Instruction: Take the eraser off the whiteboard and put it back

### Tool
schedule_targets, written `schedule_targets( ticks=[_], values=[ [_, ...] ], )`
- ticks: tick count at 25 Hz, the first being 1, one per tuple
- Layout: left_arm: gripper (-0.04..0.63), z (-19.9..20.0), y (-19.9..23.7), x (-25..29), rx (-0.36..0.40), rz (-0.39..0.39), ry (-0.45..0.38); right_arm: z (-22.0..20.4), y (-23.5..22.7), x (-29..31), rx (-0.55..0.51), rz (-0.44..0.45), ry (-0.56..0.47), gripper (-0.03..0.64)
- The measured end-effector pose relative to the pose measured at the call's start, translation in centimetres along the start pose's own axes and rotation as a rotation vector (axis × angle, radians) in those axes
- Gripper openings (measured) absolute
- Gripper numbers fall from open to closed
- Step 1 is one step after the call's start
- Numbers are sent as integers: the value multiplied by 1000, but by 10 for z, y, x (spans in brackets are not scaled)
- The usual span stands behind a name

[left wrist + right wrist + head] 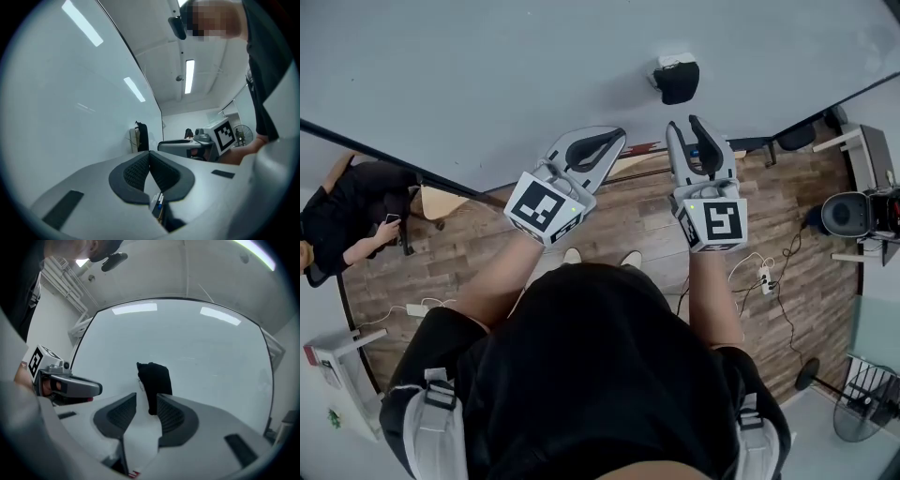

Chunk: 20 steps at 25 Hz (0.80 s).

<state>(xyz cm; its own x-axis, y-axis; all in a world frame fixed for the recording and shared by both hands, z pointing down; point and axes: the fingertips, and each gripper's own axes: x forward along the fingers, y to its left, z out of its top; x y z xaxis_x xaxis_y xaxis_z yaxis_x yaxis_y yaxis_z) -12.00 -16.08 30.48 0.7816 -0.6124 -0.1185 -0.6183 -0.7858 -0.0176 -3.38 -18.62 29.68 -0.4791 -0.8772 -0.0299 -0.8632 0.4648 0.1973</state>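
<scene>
Eraser (677, 81) sticks on the whiteboard (487, 66), upper right of centre in head view. Right gripper (692, 127) jaws are spread and empty, just short of it. Left gripper (614, 141) jaws are pressed together. Probably best: centre the eraser, straddle its sides, then pinch squarely.

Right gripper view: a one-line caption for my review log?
Open right tool points at the black eraser on the whiteboard, not touching it; left tool alongside.
</scene>
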Motion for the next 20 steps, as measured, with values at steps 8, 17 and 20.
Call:
schedule_targets(
  ticks=[8, 17, 20],
  values=[
    [-5, 1, 5, 17, 9, 52, -4, -2, -17, 28, -39, 17, 27, 221],
    [-5, 3, 17, 13, 9, 91, -4, 3, -25, 48, -79, -32, 23, 272],
    [-5, 4, 19, 11, 12, 96, -4, 1, -23, 54, -77, -25, 32, 272]
  ],
)
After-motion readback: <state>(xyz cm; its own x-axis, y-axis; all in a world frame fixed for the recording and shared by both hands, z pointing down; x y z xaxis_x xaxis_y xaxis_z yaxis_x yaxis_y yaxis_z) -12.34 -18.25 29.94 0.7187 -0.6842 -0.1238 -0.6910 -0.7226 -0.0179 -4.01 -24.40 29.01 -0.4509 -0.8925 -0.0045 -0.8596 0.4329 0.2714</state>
